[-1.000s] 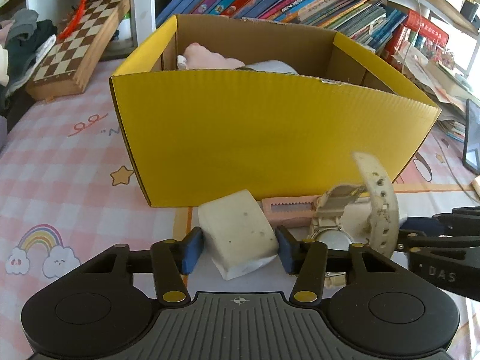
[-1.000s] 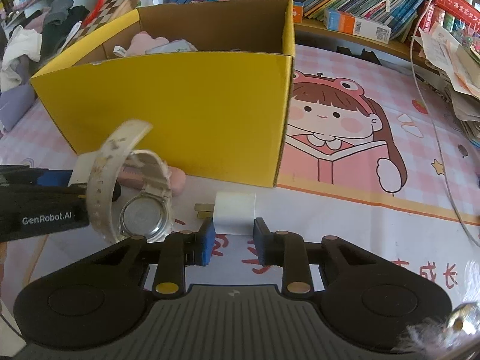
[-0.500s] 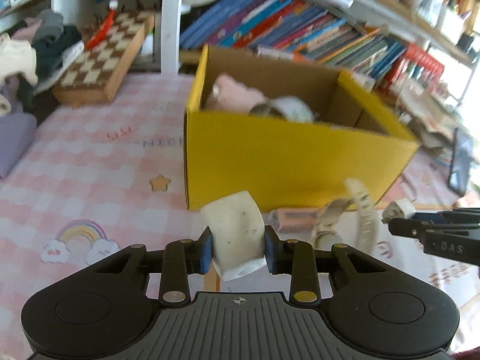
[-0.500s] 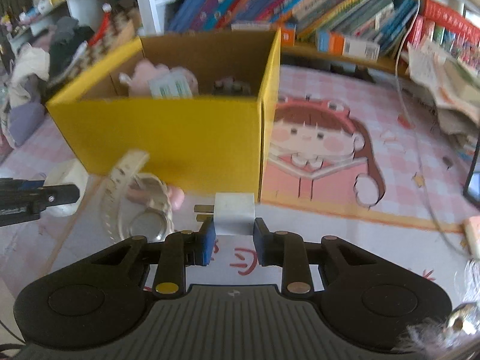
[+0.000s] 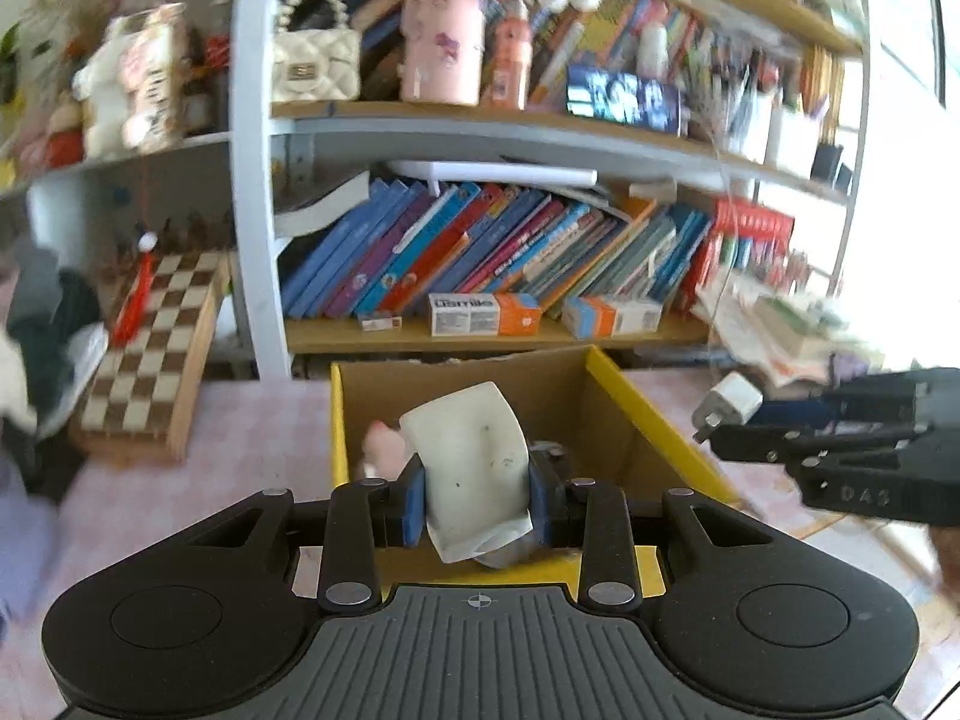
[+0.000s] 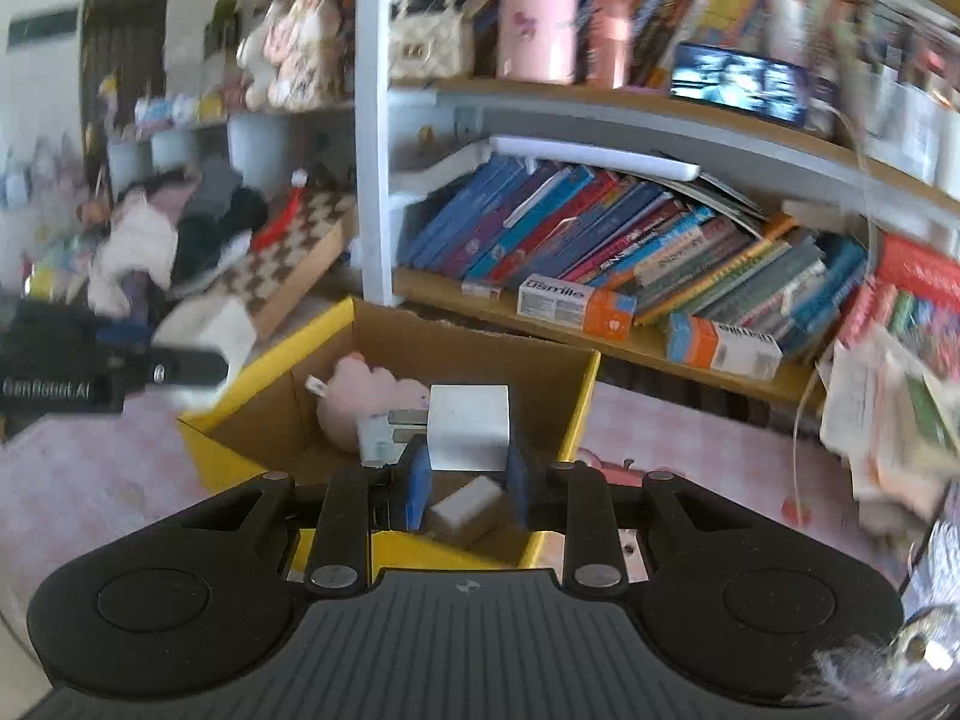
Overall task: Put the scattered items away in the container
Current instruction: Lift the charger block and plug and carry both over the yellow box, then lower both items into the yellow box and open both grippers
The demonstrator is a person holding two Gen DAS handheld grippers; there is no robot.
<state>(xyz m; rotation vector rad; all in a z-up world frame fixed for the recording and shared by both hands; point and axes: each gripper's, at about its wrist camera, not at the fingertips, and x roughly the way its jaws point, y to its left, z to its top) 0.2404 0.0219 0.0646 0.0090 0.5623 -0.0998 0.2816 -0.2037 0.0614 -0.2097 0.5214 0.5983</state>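
A: Count of task items at this frame?

B: Two held, one per gripper. Left gripper [image 5: 477,495] was clamped on one off-white soft pad [image 5: 471,462], speckled, squeezed between the blue pads. Right gripper [image 6: 468,480] was clamped on one white plug [image 6: 469,427], prongs pointing left.

A: Position relative to the container?

B: One yellow box [image 5: 636,402], open top, brown inside. Both items were held above its opening, clear of the walls. In the left view the plug [image 5: 729,405] sat over the box's right rim; in the right view the pad [image 6: 207,327] hung over the left corner.

A: Contents of the box?

B: One pink plush [image 6: 369,396] at the back, one small grey-white block [image 6: 465,507] near the front wall, and a pale item just beside the plush, too blurred to name.

A: Poses?

B: Both grippers pointed forward and slightly down toward the shelf [image 6: 600,330]. Jaws were narrowed to the width of each item.

A: Surroundings?

B: One chessboard [image 5: 156,354] leaned left of the box; books [image 5: 480,258] slanted on the shelf behind.
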